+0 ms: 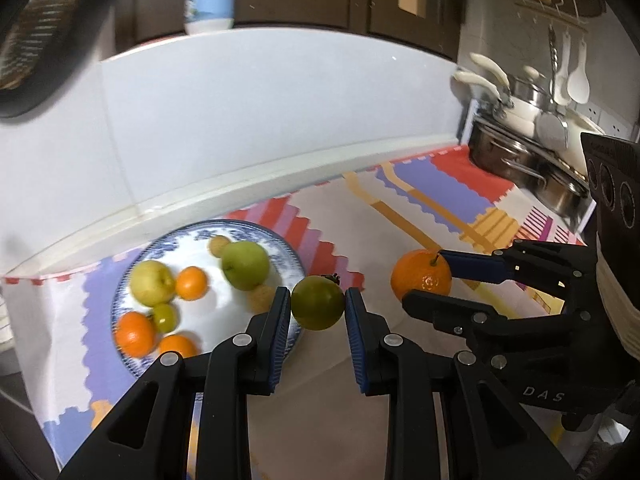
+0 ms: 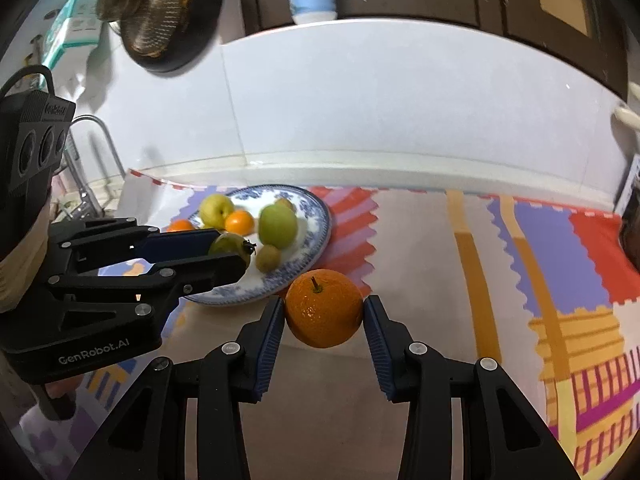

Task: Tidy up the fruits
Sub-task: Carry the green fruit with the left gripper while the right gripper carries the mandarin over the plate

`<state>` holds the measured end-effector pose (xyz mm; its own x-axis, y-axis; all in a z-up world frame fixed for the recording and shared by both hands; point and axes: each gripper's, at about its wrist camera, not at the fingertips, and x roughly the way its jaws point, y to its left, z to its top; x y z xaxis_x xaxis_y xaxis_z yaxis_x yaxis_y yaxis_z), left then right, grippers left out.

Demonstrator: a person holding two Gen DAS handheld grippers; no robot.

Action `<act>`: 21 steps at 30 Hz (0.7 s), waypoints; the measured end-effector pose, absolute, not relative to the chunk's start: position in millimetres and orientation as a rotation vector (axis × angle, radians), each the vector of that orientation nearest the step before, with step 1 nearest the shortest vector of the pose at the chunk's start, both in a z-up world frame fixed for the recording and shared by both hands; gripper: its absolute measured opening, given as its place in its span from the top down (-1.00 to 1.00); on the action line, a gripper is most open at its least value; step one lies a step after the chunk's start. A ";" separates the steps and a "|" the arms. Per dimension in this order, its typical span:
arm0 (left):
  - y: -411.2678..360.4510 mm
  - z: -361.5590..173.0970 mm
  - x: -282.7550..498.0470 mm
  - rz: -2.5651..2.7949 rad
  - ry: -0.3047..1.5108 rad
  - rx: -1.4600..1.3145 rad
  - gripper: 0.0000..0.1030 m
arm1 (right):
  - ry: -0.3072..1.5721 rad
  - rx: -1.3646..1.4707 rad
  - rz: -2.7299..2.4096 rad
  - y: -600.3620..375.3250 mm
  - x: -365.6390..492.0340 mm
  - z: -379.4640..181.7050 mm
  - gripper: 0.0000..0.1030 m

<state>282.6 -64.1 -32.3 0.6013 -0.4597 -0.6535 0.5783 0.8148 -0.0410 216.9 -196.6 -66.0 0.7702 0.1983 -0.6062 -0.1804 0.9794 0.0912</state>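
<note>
While clamped in claws: green fruit, orange.

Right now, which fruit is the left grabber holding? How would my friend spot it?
Find the blue-and-white plate on the colourful cloth. Just beyond its right rim, the left gripper pinches a small round green fruit. Unlike the orange nearby, it is dull green with a dark stem.

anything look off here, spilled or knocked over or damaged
Nothing stands out. The plate sits flat with its fruit on it, the left tool holds a green tomato, and the right tool holds an orange. Nothing is spilled or visibly damaged.
</note>
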 end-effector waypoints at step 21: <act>-10.5 -30.3 315.3 -0.435 0.687 0.153 0.46 | 0.625 -0.094 0.395 -135.3 268.5 -47.4 0.19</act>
